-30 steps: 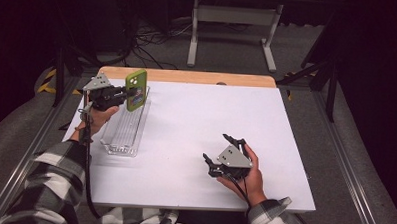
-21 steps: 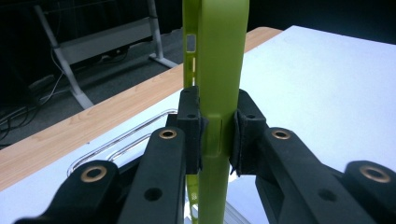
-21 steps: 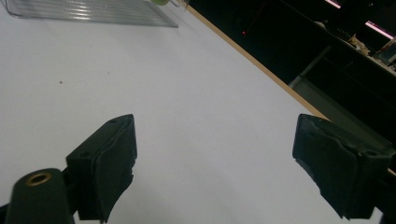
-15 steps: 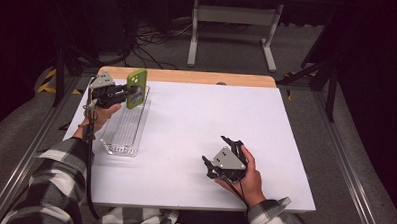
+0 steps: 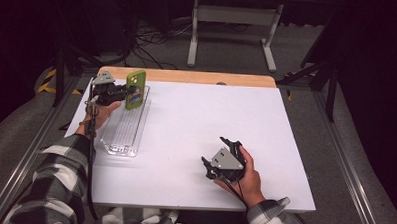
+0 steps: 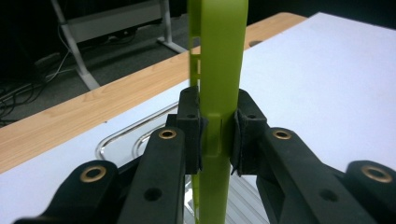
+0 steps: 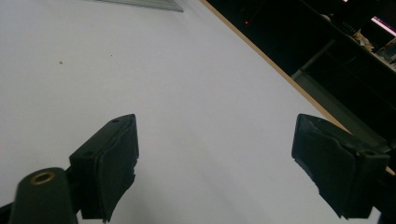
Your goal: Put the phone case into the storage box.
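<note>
**High view: your left gripper has the green phone case pinched over the clear tray**

High view first, and you have the left gripper point(image 5: 121, 92) up at the far left corner of the white table point(image 5: 196, 132), clamped on a green phone case point(image 5: 135, 89). The case stands upright on its long axis, its camera cut-out near the top, and it hangs above the far end of the clear tray point(image 5: 123, 134) that lies along the table's left edge. Your left hand point(image 5: 100, 113) grips the tool from below, plaid sleeve running back toward you.

Left gripper view now, and it's a tidy pinch: both black pads point(image 6: 189, 133) press flat on the two faces of the case point(image 6: 217, 70), edge-on to the camera, dead centre between them. Below it you can see the tray's rounded rim point(image 6: 114, 140), and beyond that the table's wooden strip point(image 6: 84, 112). Whether the bottom of the case touches the tray, I can't tell from here.

Over on your right, the right gripper point(image 5: 224, 154) rests low near the front of the table, well apart from the tray, your right hand point(image 5: 244, 176) wrapped round it. Right gripper view shows its pads point(image 7: 112, 158) spread wide, nothing between them but bare white tabletop point(image 7: 187, 93).
</note>
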